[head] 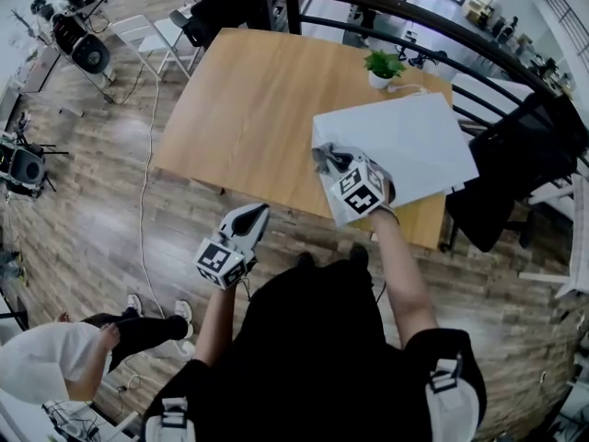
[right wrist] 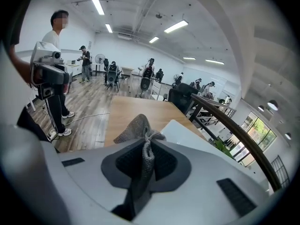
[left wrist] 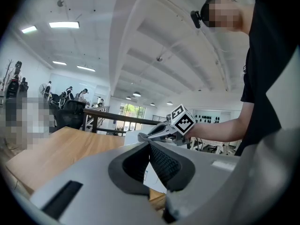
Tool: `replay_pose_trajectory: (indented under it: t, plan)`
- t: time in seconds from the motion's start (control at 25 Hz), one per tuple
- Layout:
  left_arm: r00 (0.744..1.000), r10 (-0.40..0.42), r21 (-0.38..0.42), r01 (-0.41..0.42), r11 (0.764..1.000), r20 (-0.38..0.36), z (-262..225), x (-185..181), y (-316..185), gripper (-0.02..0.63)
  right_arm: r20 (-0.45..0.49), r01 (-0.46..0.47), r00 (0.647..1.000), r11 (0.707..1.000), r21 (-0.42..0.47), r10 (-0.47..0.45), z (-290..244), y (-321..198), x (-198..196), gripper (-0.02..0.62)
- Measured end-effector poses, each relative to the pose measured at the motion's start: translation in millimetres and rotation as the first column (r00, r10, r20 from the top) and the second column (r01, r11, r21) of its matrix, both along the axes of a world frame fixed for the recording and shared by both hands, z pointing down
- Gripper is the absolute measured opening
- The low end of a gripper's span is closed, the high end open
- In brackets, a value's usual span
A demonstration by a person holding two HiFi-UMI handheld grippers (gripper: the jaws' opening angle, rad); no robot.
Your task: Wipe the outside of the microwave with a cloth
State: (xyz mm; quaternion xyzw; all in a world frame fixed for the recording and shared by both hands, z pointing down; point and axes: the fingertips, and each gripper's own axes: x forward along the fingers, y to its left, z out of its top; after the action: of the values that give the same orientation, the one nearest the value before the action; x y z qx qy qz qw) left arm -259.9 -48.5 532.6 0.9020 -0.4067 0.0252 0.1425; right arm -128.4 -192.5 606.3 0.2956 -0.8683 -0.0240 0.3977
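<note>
A person stands at the near edge of a wooden worktop, a two-jaw gripper in each hand. The right gripper has its jaws closed on a grey knitted cloth. The fabric is pinched in a bunch between the pads and spills out past the tips. That gripper is held at the near left corner of the white microwave, with the cloth at the top edge of the casing. Whether the fabric presses on the surface or sits just over it cannot be made out.

The microwave stands on the right-hand part of the worktop, close to its near edge. A small potted plant sits just behind it.

The left gripper is held lower and to the left, off the worktop's near edge and above the wood-plank floor. Its jaws meet at the tips with nothing between them, and it points towards the microwave and the other gripper.

A dark curved railing runs beyond the far side of the worktop. A pale cable trails across the floor to the left. A second person in a white top is at the lower left, well apart from the worktop
</note>
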Motion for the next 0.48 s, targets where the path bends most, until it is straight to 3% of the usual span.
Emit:
replay_pose_trajectory:
  t: [0.24, 0.48]
  plan:
    - [1.000, 0.008, 0.032, -0.008, 0.999, 0.029, 4.1, -0.3, -2.6, 0.003, 0.020, -0.029, 0.999, 1.000, -0.008, 0.029, 2.2, -13.9, 15.2, 0.029]
    - [0.999, -0.016, 0.007, 0.016, 1.000, 0.037, 4.3, 6.9, -7.5, 0.003, 0.036, -0.019, 0.999, 1.000, -0.024, 0.019, 0.5, -21.0, 36.6, 0.029]
